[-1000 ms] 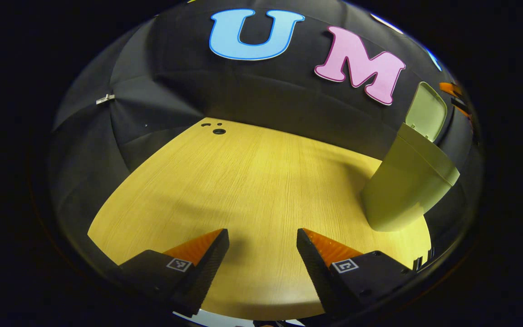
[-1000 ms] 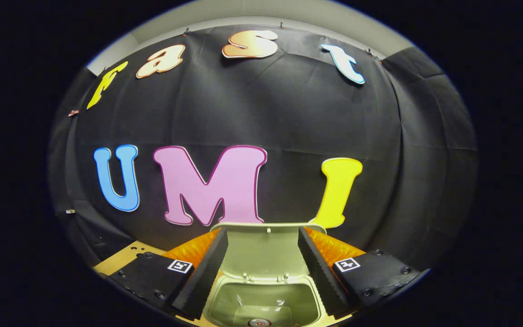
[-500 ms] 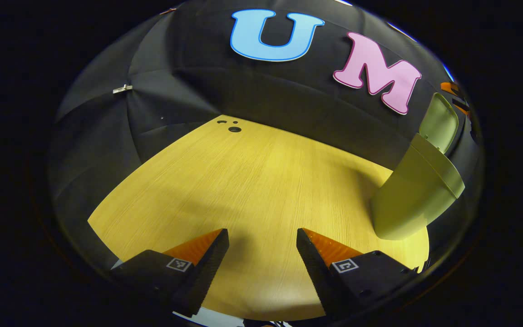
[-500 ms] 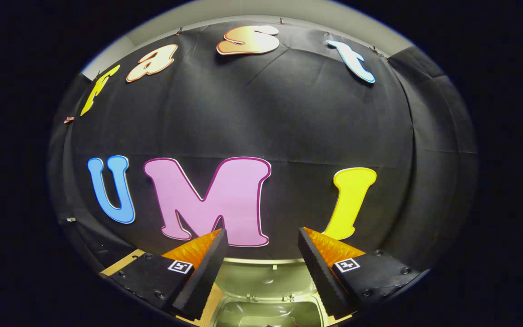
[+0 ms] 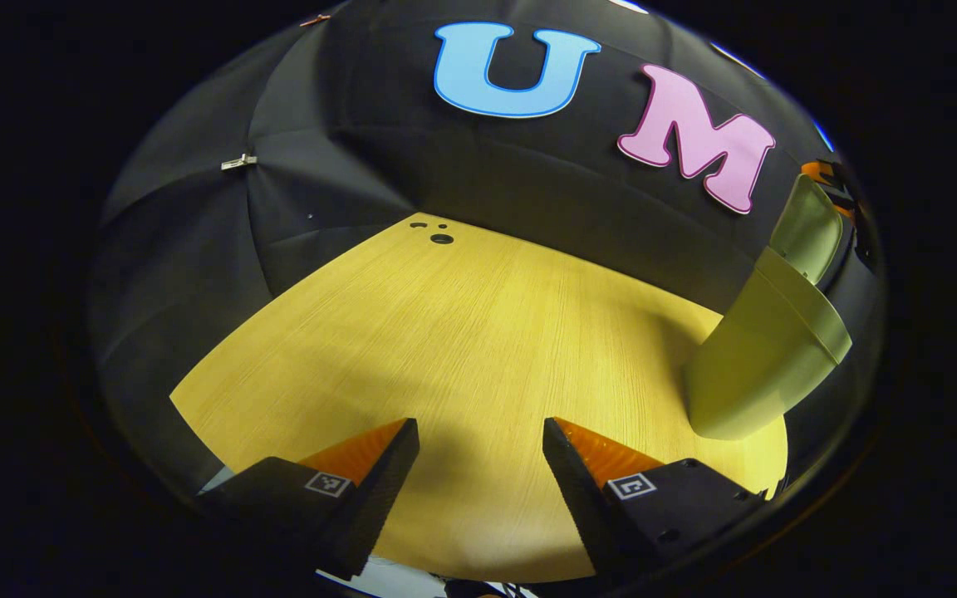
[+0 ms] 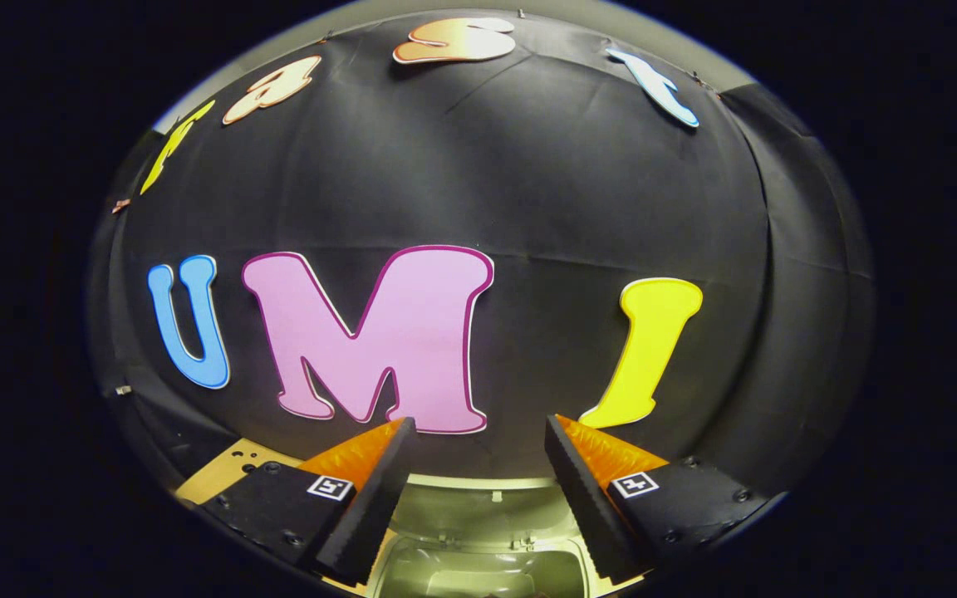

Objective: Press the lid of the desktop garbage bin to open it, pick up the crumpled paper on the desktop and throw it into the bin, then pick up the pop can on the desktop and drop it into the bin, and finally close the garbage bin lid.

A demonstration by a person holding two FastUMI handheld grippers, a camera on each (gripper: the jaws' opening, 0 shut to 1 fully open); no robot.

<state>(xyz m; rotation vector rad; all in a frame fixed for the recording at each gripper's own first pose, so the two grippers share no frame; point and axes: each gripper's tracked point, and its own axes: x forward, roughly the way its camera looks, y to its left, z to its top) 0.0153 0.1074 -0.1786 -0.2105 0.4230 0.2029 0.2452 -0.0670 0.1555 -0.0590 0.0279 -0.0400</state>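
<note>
the bin's inside [image 6: 478, 573] is cut off at the bottom edge of the right gripper view, so only the upper part of its pale green hollow shows, and what lies in it cannot be made out from here. its lid [image 6: 487, 511] stands open, hinged at the far rim and leaning back toward the black cloth wall [image 6: 528, 199]; two small hinge tabs show where lid and rim meet. the right gripper [image 6: 478, 477] hovers above the opening with its jaws apart and nothing between them; the lid and the mouth of the bin are seen through the gap.

in the left gripper view the bin [image 5: 765, 349] stands at the far right of the table [image 5: 462, 332], bent by the lens and partly cut by the edge. it is a smooth, pale green plastic tub, narrower at the foot and wider at the rim, with its lid [image 5: 811, 228] raised upright behind it. a sliver of another gripper shows past the lid, too small to read.

the left gripper [image 5: 480, 477] hangs over the near part of the table, well apart from the bin, its jaws spread wide and holding nothing. the inner faces of the fingers [image 5: 375, 490] are ribbed.

the table is light wood-grain board with a curved-looking far edge, and a few small dark holes [image 5: 437, 235] sit near its far corner. a small metal clip [image 5: 238, 161] pins the cloth at the left.
</note>
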